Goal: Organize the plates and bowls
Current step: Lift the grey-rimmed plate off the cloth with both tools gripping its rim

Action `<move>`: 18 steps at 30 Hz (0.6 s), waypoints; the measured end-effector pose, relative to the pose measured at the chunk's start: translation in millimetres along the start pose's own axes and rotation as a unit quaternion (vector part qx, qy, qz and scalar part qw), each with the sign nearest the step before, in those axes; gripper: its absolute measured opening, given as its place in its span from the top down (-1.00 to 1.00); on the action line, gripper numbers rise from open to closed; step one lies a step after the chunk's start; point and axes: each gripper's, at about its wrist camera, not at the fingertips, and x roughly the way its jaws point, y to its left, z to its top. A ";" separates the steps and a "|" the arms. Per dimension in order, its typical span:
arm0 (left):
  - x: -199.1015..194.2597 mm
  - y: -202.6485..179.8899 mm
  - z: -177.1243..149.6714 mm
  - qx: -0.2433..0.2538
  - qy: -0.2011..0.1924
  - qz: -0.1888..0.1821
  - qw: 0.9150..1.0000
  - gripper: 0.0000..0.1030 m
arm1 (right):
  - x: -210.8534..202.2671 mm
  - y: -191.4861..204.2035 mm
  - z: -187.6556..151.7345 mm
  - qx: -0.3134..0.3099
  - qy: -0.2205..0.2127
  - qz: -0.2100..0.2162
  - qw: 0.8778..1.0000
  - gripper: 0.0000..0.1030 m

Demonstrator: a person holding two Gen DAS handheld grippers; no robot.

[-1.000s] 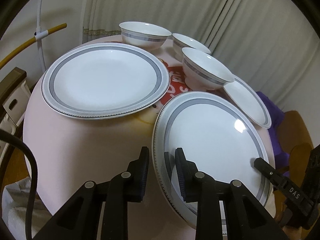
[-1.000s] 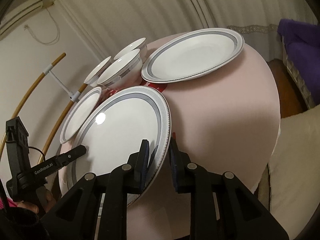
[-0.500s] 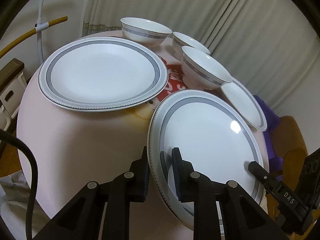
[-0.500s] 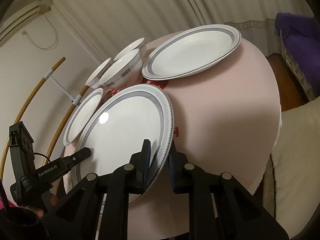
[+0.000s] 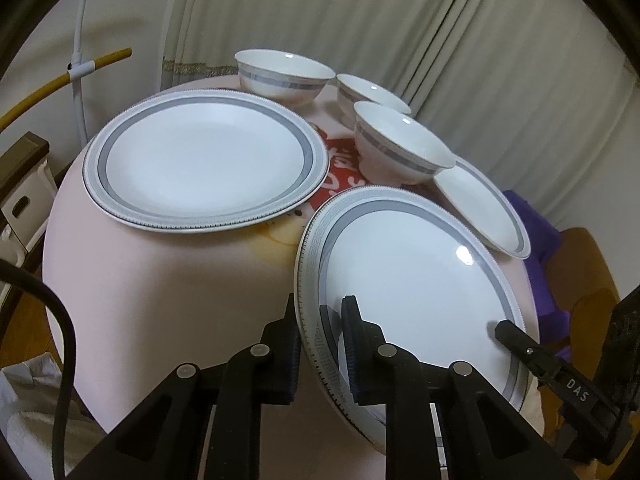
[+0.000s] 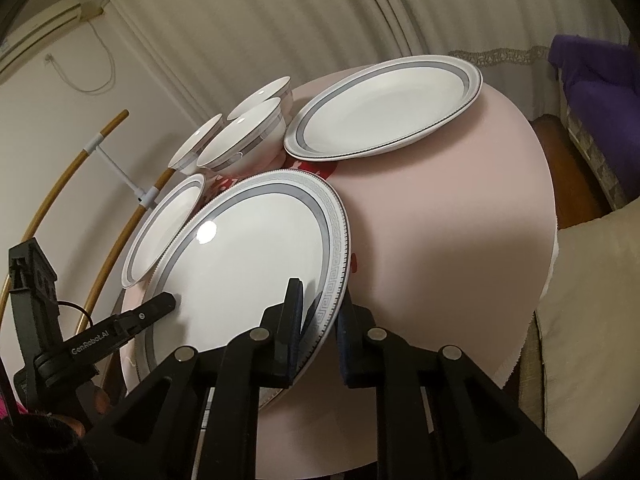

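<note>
Two sets of tongs are on one large plate (image 5: 408, 276): your left tongs (image 5: 320, 320) pinch its near-left rim, one finger under the edge and one on the top face, and your right tongs (image 6: 318, 304) pinch the opposite rim the same way, both narrowed onto the china. That plate sits at the near edge of the round pink surface (image 5: 160, 300), tilted in both views; whether it touches the cloth you cannot tell. A second large plate (image 5: 204, 164) with the same grey band lies flat farther back to the left, apart from the held one. Three bowls (image 5: 400, 146) stand beyond, near the curtain (image 5: 400, 20): one just behind the flat plate, two closer together to the right. A small plate (image 5: 484, 212) lies at the right edge of the surface, just beside the nearest bowl and close to the held plate's far rim. A red print (image 5: 340, 176) on the cloth shows between the dishes
</note>
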 end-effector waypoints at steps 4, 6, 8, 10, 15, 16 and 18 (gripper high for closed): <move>-6.0 -0.1 -0.7 0.005 -0.009 0.001 1.000 0.74 | -0.8 0.3 -0.1 0.000 -0.001 0.001 1.000 0.70; -8.1 0.6 -1.6 0.008 -0.011 0.002 1.000 0.74 | -1.8 1.7 -0.3 -0.001 -0.001 0.002 1.000 0.69; -10.2 1.2 -3.0 0.009 -0.012 0.000 1.000 0.75 | -3.1 2.4 -0.1 -0.002 -0.001 0.004 1.000 0.69; -11.3 1.2 -3.7 0.009 -0.013 0.001 1.000 0.75 | -3.8 2.4 0.3 -0.002 0.000 0.006 1.000 0.69; -17.7 -0.6 -3.5 0.011 -0.021 0.002 1.000 0.75 | -6.3 3.4 1.3 -0.004 -0.001 0.008 1.000 0.68; -19.3 -1.0 -3.5 0.012 -0.024 0.003 1.000 0.75 | -6.9 4.1 1.9 -0.006 -0.001 0.008 1.000 0.68; -23.1 -1.7 -3.4 0.013 -0.029 0.004 0.999 0.75 | -8.6 5.4 2.2 -0.008 -0.003 0.010 1.000 0.68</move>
